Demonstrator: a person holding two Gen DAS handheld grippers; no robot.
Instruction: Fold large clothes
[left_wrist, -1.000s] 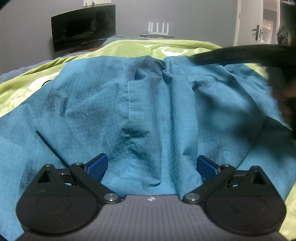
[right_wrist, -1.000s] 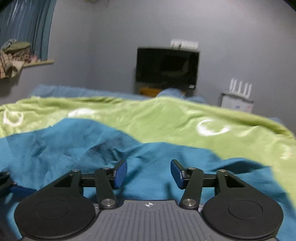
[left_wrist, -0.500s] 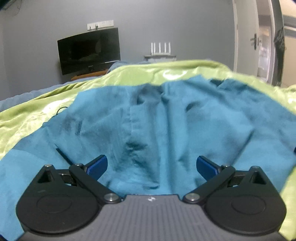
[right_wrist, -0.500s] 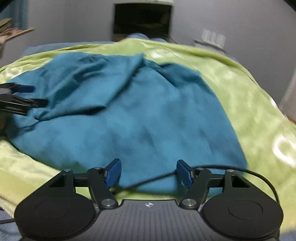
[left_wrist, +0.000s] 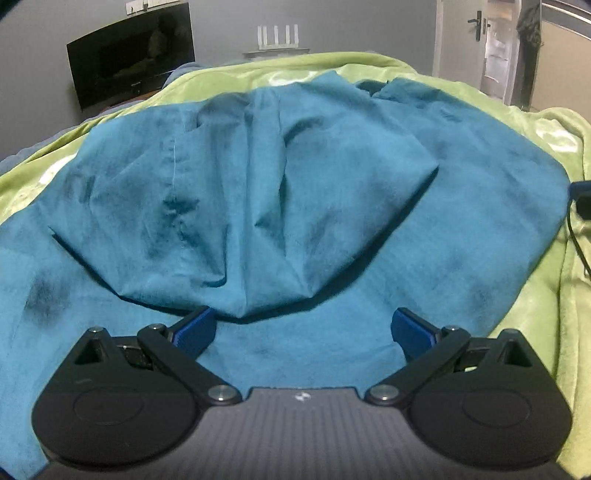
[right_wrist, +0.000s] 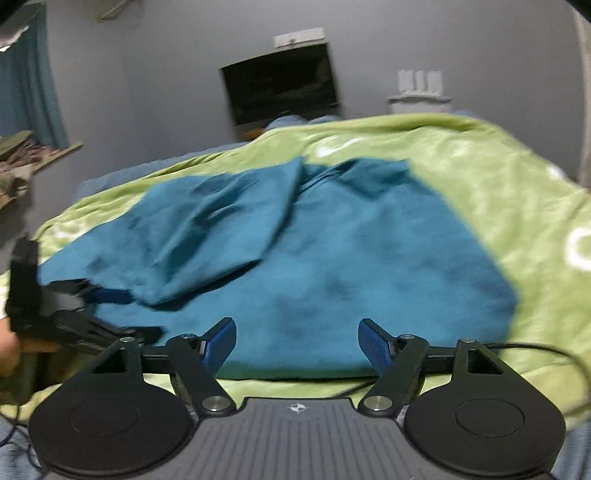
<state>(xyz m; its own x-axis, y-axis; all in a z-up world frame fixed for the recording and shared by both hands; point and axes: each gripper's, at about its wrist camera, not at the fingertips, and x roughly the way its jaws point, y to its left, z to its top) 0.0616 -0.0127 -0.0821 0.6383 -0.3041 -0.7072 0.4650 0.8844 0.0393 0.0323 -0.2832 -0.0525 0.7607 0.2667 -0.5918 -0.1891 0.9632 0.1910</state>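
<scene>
This is a bedroom in a home. A bed with a green blanket (right_wrist: 498, 192) spreads out straight ahead of the grippers. Beyond it, against the grey wall (right_wrist: 147, 74), stands a dark television (right_wrist: 280, 88), with a white router (left_wrist: 277, 36) to its right. Farther right an open door (left_wrist: 480, 26) shows; far left hangs a blue curtain (right_wrist: 26, 85).

The room is dim, with a soft grey light and no strong shadows. In the left wrist view the picture is rather sharp; brighter light comes from the open doorway (left_wrist: 496, 55) at the upper right. The green blanket (left_wrist: 369, 66) shows pale shiny spots. The right wrist view is blurred and grainy. In both views the fisheye lens bends the edges and darkens the corners
</scene>
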